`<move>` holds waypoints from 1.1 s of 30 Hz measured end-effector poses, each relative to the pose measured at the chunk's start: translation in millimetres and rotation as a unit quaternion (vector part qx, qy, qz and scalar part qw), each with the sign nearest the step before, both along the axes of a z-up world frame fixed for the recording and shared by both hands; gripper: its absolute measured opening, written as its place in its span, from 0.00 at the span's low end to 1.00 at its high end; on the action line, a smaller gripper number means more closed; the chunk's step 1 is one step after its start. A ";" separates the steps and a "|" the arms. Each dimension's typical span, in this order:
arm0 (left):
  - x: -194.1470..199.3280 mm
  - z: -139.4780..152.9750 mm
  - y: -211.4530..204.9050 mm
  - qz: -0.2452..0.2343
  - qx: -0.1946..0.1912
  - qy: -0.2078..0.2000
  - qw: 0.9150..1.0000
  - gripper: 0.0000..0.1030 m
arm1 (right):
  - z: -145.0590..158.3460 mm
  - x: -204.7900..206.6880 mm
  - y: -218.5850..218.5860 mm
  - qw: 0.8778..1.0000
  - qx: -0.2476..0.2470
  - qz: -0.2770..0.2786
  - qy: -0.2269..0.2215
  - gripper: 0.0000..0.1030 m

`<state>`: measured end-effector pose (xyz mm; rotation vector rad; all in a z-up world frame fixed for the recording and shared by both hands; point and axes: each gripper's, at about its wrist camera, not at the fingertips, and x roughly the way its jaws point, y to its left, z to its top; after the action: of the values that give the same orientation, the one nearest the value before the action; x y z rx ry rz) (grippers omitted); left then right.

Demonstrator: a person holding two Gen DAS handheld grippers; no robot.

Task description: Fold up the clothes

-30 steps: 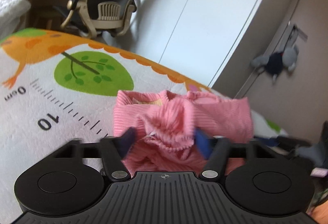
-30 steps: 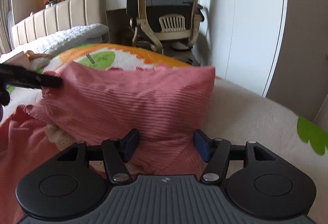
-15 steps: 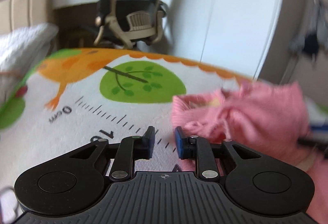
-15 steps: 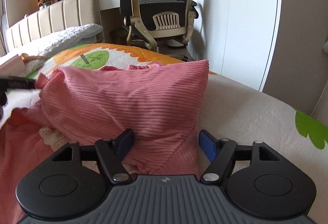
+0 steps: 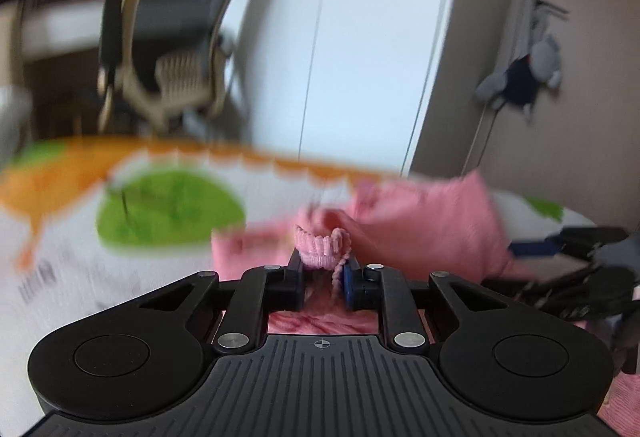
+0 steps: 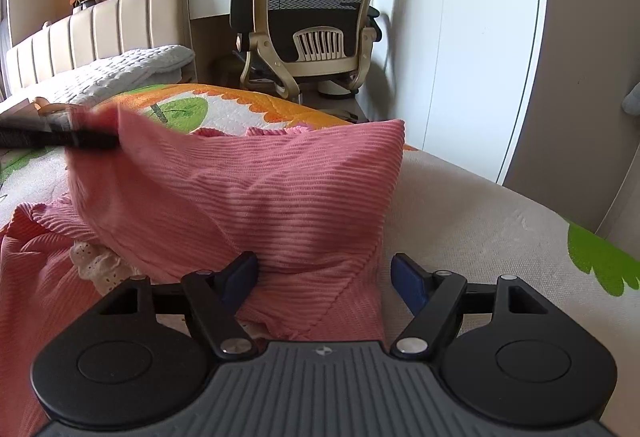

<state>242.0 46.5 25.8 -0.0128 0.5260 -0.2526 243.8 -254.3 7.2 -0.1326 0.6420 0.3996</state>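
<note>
We see our left tongs [image 5: 323, 269] clenched on a bunched, ribbed edge of the pink garment [image 5: 424, 221], a small knot of cloth standing up between the two blue pads. The left wrist view is blurred, so the weave is hard to read there. Our right tongs [image 6: 324, 273] stand released, fingers wide apart, with a folded corner of the same pink garment [image 6: 256, 193] lying between them; the left finger touches the fabric, the right finger is clear of it.

The garment lies on the bed, on a play mat [image 6: 240, 109] printed with a green tree and an orange scalloped border. In the right wrist view its folded upper flap runs long from left to right, one end held up at the left by the left tongs [image 6: 92, 136] and the squared far corner pointing right, toward the white wardrobe doors [image 6: 472, 37]. A lace-trimmed piece [image 6: 98, 261] peeks from under the flap. An office chair [image 6: 316, 17] stands beyond the bed.
</note>
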 end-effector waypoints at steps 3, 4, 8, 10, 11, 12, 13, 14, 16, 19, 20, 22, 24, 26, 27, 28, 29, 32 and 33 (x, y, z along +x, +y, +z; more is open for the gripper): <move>2.6 9.6 -0.3 0.008 0.033 -0.008 0.999 0.18 | -0.2 -0.2 0.3 1.000 0.001 -0.001 0.001 0.72; 7.4 1.7 1.8 0.017 0.044 0.009 0.999 0.18 | -0.2 -0.8 0.6 1.000 0.002 -0.002 0.000 0.72; 10.2 -34.4 8.1 0.029 0.071 0.059 0.995 0.21 | 0.1 -2.0 2.3 1.000 -0.001 -0.004 -0.003 0.74; 6.4 -36.4 5.9 0.026 0.083 0.053 0.995 0.21 | 2.6 -5.1 3.3 1.000 -0.007 -0.011 -0.016 0.74; 5.5 -34.7 4.6 0.023 0.088 0.051 0.995 0.21 | 4.8 -7.9 4.5 0.999 -0.013 -0.015 -0.027 0.74; 4.7 -33.0 3.3 0.019 0.093 0.049 0.994 0.21 | 9.9 -13.6 10.0 0.999 -0.025 -0.008 -0.046 0.74; 4.2 -31.8 2.5 0.016 0.096 0.047 0.994 0.21 | 15.1 -19.3 15.8 0.997 -0.037 0.001 -0.064 0.74; 5.2 -32.2 3.8 0.018 0.092 0.049 0.994 0.24 | 21.5 -25.5 27.5 0.996 -0.041 0.035 -0.074 0.74; 7.3 -33.0 6.3 0.020 0.083 0.053 0.995 0.26 | 34.5 -37.9 50.7 0.989 -0.047 0.101 -0.093 0.74; 8.9 -32.8 10.6 0.024 0.070 0.057 0.996 0.30 | 41.3 -50.5 93.2 0.973 -0.070 0.189 -0.111 0.64; 8.7 -32.0 12.3 0.025 0.066 0.056 0.996 0.32 | 38.2 -52.8 108.4 0.967 -0.087 0.205 -0.121 0.59; 7.0 -29.9 16.3 0.024 0.059 0.054 0.996 0.34 | 28.2 -51.1 132.2 0.960 -0.112 0.223 -0.130 0.58; 5.4 -28.3 21.2 0.023 0.051 0.054 0.997 0.41 | 16.9 -44.7 148.8 0.958 -0.122 0.229 -0.120 0.55; 4.0 -27.7 26.5 0.023 0.044 0.054 0.997 0.45 | 7.7 -32.7 153.8 0.963 -0.116 0.226 -0.087 0.53; 3.9 -28.5 28.0 0.022 0.041 0.055 0.997 0.49 | 3.8 -26.4 154.1 0.966 -0.110 0.223 -0.068 0.53; 3.8 -29.2 29.5 0.022 0.039 0.056 0.997 0.50 | 4.7 -20.5 148.8 0.970 -0.093 0.218 -0.049 0.53; 3.6 -30.0 31.1 0.021 0.036 0.057 0.998 0.53 | 5.7 -14.6 143.3 0.974 -0.076 0.213 -0.031 0.53; 3.3 -32.2 35.3 0.019 0.029 0.059 0.998 0.53 | 23.3 -2.9 114.7 0.981 -0.027 0.191 -0.004 0.53; 3.9 -33.1 35.0 0.019 0.028 0.060 0.998 0.53 | 31.0 0.6 102.8 0.984 -0.010 0.180 -0.002 0.53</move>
<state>245.9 81.5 -7.3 0.0163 0.6507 -0.2010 244.4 -151.5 38.2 -0.2715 0.6179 0.7414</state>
